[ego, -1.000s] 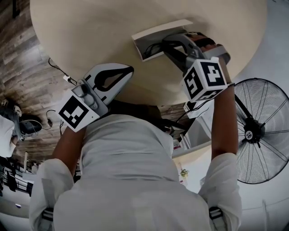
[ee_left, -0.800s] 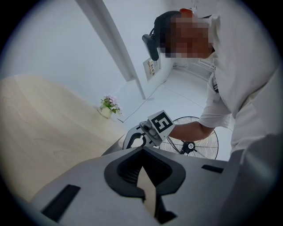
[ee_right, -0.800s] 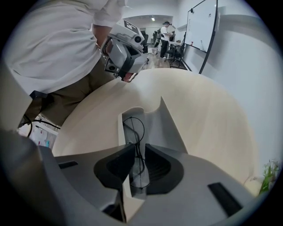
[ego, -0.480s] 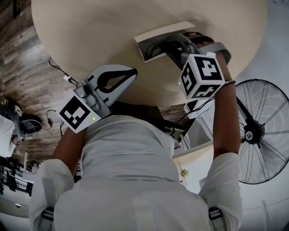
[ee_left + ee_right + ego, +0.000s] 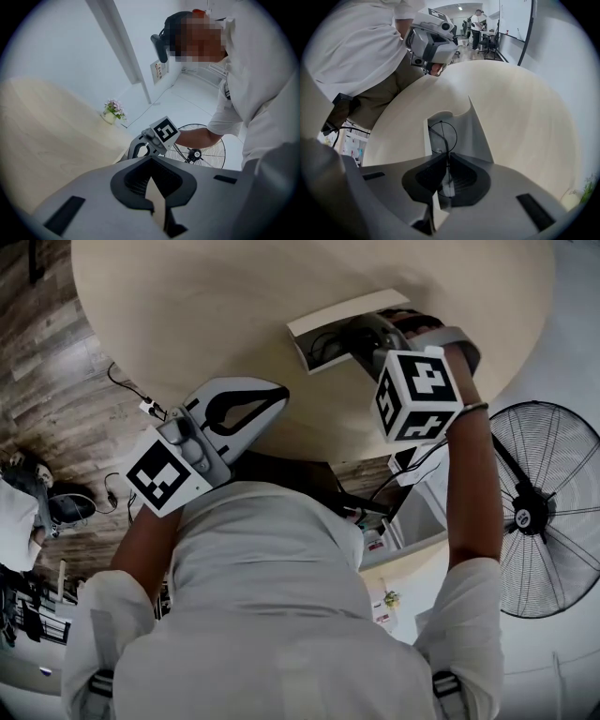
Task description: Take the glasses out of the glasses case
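Right gripper twisted slightly; only its view shows jaws pinching glasses; left gripper has jaws together.

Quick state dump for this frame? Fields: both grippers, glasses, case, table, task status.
left gripper: jaws together, empty, at the table's near edge, apart from the case
right gripper: jaws closed on the thin black frame of the glasses
glasses: inside the case, one round lens showing just ahead of the jaws
glasses case: open, grey inside, lying on the table
table: round, light wood
task status: glasses gripped, not yet out of the case
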Available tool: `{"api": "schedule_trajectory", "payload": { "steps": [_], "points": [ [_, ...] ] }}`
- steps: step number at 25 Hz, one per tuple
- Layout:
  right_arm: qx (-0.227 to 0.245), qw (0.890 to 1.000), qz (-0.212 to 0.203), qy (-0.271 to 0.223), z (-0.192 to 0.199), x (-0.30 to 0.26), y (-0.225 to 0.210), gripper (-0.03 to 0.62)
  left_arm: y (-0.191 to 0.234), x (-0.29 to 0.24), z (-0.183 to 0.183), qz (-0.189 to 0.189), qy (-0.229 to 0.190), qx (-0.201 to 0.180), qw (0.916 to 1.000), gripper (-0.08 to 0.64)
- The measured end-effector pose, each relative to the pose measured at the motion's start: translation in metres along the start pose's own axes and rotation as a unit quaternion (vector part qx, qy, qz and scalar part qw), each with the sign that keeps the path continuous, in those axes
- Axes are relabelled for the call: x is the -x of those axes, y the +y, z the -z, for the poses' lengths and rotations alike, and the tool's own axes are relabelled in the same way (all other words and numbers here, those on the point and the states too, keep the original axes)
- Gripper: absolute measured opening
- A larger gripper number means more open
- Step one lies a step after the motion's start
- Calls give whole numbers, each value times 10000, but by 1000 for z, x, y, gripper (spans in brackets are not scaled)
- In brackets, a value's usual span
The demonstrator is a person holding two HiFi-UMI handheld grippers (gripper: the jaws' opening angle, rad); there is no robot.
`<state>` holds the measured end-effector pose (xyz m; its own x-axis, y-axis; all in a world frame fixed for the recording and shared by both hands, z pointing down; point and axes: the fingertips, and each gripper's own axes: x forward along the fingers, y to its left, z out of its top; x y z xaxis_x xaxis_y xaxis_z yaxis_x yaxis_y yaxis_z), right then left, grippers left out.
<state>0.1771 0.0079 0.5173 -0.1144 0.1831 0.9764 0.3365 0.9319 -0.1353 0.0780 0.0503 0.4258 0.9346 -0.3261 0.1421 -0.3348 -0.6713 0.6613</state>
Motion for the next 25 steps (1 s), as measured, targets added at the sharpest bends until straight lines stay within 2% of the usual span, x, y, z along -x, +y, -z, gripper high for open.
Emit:
{"api": "schedule_trajectory", "payload": {
  "steps": [9, 25],
  "points": [
    [6, 9996, 229, -154, -8, 11, -1, 32, 7, 12, -12, 119, 162, -83, 9998, 14],
    [-669, 9886, 1225, -565, -6, 68, -4, 28, 8, 12, -55, 514, 440, -528, 9963, 14]
  ]
}}
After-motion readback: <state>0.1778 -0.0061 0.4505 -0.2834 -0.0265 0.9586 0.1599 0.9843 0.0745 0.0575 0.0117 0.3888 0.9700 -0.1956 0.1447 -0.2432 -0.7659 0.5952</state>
